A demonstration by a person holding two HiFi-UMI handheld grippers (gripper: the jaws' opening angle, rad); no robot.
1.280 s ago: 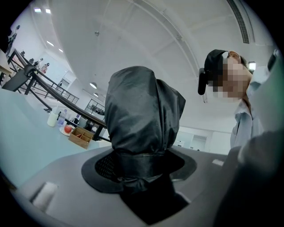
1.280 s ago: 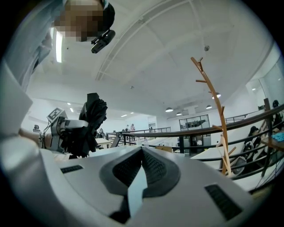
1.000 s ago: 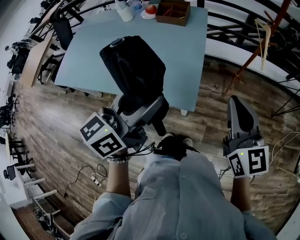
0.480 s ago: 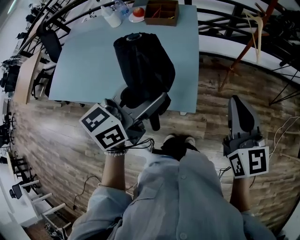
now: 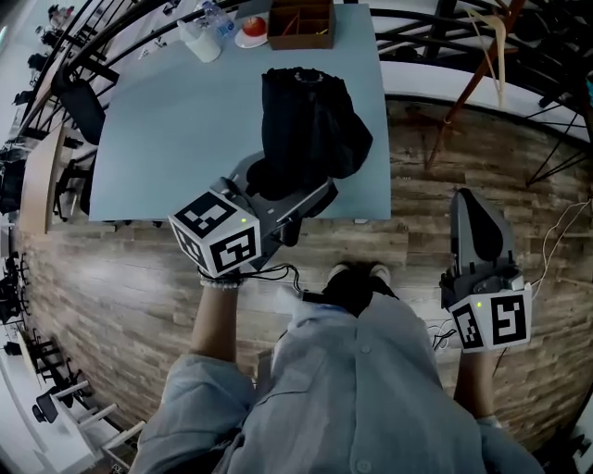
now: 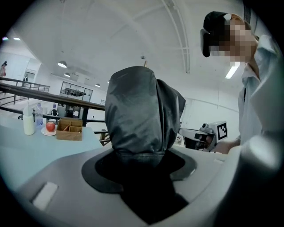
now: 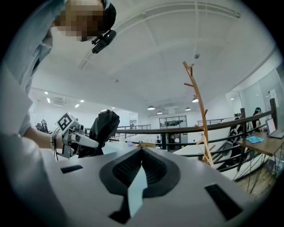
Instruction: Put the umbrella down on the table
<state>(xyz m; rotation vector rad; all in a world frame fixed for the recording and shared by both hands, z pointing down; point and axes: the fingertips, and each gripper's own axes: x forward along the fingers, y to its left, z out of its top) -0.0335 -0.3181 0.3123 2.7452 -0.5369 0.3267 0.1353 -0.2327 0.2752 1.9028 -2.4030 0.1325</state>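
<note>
The black folded umbrella hangs bunched over the near right part of the pale blue table. My left gripper is shut on its lower end, at the table's near edge. In the left gripper view the umbrella's fabric rises straight out of the jaws of the left gripper and fills the middle. I cannot tell whether the umbrella touches the tabletop. My right gripper is shut and empty over the wooden floor at the right, apart from the table. The right gripper looks across at the umbrella.
At the table's far edge stand a wooden box, a plate with a red apple and a white bottle. A wooden coat stand and dark railings lie beyond the table on the right. A chair stands at its left side.
The left gripper has carried the umbrella forward and lower, from the table's front edge to over its near right part. The right gripper has stayed where it was.
</note>
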